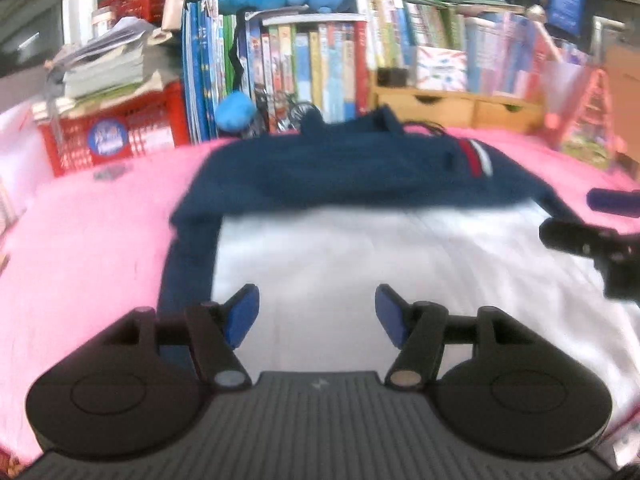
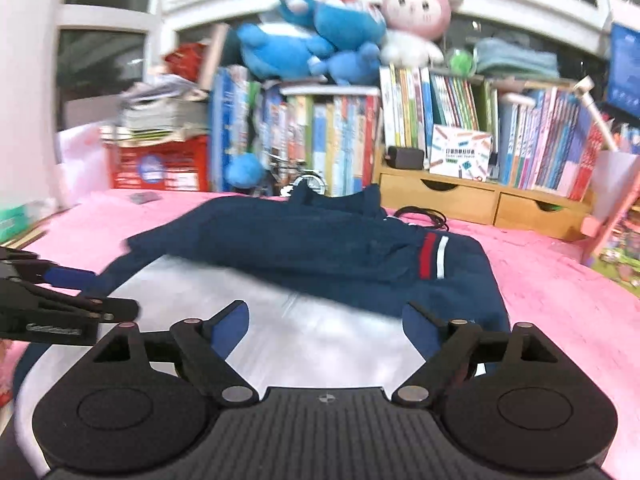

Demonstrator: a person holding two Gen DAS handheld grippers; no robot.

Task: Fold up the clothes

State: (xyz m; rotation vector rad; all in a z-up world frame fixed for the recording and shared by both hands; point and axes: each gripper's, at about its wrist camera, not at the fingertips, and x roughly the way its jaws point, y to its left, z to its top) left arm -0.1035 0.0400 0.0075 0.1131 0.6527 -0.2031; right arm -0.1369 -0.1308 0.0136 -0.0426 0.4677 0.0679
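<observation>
A garment with a navy top (image 1: 340,172) (image 2: 320,248) and a white lower body (image 1: 360,264) (image 2: 312,340) lies flat on a pink cloth (image 1: 88,232) (image 2: 568,312). A red and white stripe (image 1: 476,158) (image 2: 432,256) marks one navy sleeve, folded across the chest. My left gripper (image 1: 316,316) hovers open over the white part, near its navy left edge, with nothing between the blue pads. My right gripper (image 2: 324,332) stands open wide over the white part's right side, also with nothing in it. Each gripper shows at the edge of the other's view (image 1: 592,240) (image 2: 60,308).
Behind the cloth stands a wall of upright books (image 1: 312,64) (image 2: 460,108), a red crate (image 1: 116,136) (image 2: 160,164) under stacked papers, wooden drawers (image 1: 460,108) (image 2: 480,200), and plush toys (image 2: 320,32) on top. A black cable (image 2: 424,214) lies by the collar.
</observation>
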